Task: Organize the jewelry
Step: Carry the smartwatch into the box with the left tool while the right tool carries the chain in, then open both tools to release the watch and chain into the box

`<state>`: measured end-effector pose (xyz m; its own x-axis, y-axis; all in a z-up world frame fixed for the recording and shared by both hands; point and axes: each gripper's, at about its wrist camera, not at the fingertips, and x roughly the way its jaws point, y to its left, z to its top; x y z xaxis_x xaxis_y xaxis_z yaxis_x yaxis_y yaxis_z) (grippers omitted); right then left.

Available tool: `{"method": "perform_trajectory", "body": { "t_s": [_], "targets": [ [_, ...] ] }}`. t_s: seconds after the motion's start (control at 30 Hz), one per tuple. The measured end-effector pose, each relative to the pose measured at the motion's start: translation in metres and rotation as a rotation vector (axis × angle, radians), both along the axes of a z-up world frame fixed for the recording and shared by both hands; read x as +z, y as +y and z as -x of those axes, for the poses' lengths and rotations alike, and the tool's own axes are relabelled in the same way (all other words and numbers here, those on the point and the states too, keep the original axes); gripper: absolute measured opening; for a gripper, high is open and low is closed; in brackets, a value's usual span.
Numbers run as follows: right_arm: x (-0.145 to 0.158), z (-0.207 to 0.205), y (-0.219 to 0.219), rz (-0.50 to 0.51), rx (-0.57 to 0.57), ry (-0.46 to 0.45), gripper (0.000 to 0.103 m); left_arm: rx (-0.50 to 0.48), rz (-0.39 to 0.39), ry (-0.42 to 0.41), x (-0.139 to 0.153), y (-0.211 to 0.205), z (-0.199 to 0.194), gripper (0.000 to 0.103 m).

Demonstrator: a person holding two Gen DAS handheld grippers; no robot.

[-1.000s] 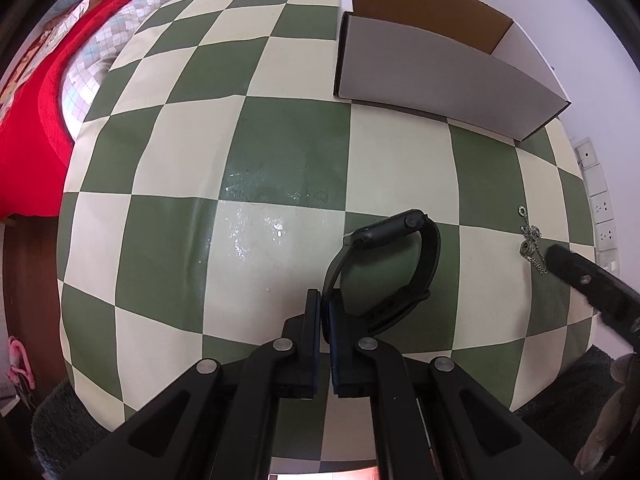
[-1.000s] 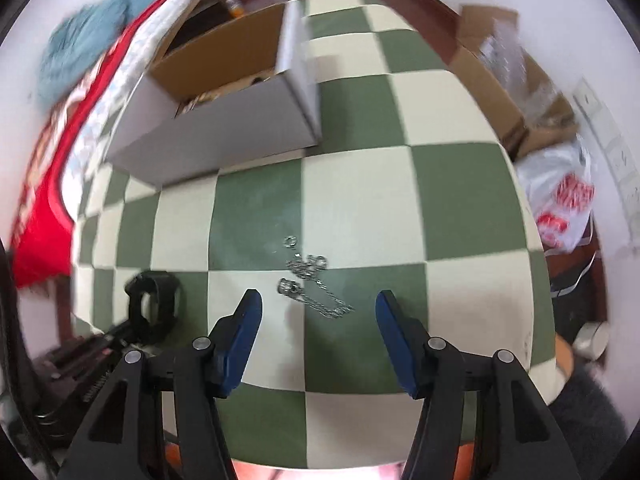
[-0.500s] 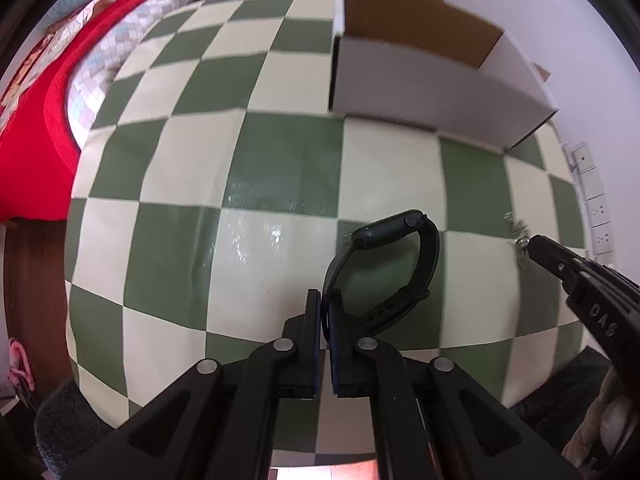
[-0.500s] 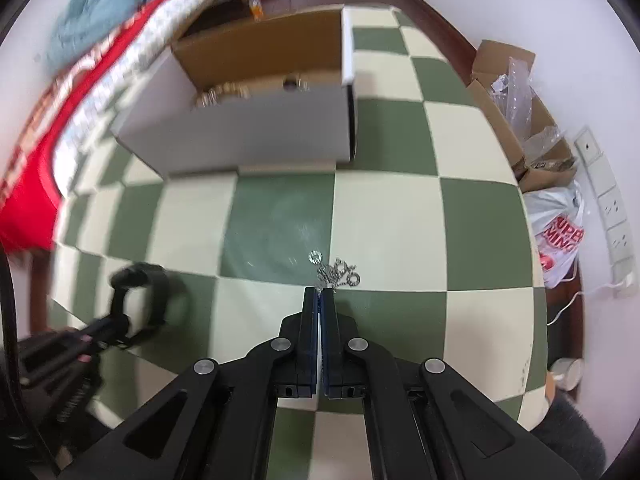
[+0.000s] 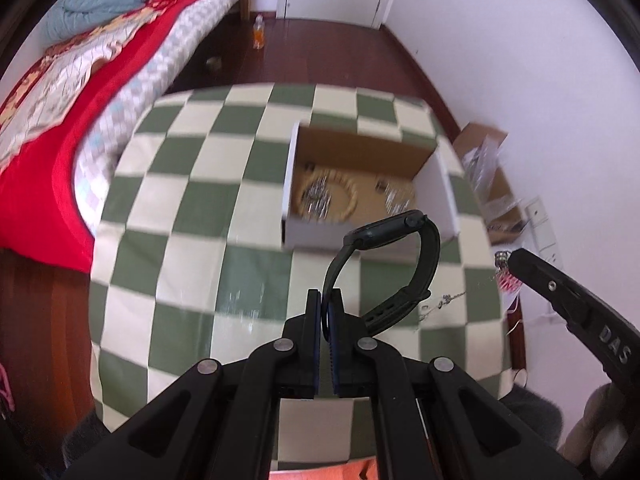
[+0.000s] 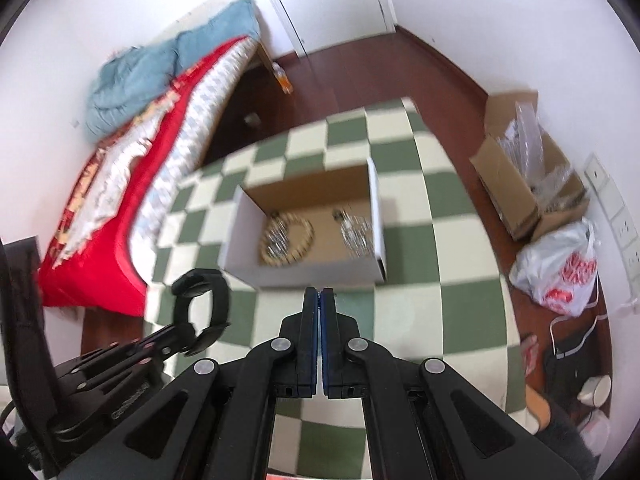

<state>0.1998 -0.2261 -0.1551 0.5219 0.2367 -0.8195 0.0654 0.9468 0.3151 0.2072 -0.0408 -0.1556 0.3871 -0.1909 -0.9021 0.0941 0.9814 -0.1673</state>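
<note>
Now, mid-carry, by the look of it. Pinches the watch [image 5: 428, 256] by one strap end in the left gripper [image 5: 326, 308], jaws closed down to the thickness of the strap. Leaves the loop and case standing clear ahead of the fingers, above the table [image 5: 192, 256] and just short of the box [image 5: 320, 236]. Probably grips the strap because it is thin enough to clamp, where the case is not.

Holds the right gripper [image 6: 319, 296] fully closed as well. Shows nothing between the pads in its own view. Seen from the left camera, though, trails a fine chain [image 5: 444, 301] from the tip, a small silver bead right at the fingers and the rest hanging slack toward the table. Likely nips one end so the links dangle rather than bunch.

Already has a beaded ring [image 6: 286, 236] and a silver heap [image 6: 356, 232] lying apart in the box. Seems to call for setting watch and chain in the bare spots, not on top.
</note>
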Motion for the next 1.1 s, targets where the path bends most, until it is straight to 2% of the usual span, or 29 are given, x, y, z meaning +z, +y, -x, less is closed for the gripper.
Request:
{"method": "perform_trajectory", "body": {
  "t_s": [0.27,0.37,0.47,0.6,0.83,1.1],
  "targets": [
    [0.081,-0.033,0.003,0.0,0.034,-0.124,0.001,-0.013,-0.001,-0.062,0.039,-0.006,-0.046,0.001],
    [0.098,-0.049,0.005,0.008,0.041,-0.144,0.001,-0.021,-0.005,-0.061,0.041,-0.007,-0.067,0.001],
    [0.099,-0.072,0.006,0.019,0.046,-0.135,0.001,-0.028,0.015,-0.029,0.035,-0.009,-0.09,0.001],
    [0.077,-0.099,0.007,0.022,0.053,-0.081,0.001,-0.032,0.045,0.03,0.017,-0.011,-0.117,0.001],
    [0.004,-0.137,0.01,0.013,0.066,0.064,0.001,-0.029,0.093,0.162,-0.031,-0.012,-0.154,0.001],
    [-0.054,-0.162,0.013,0.038,0.09,0.219,0.001,-0.012,0.028,0.224,-0.052,-0.012,-0.168,0.009]
  ]
}}
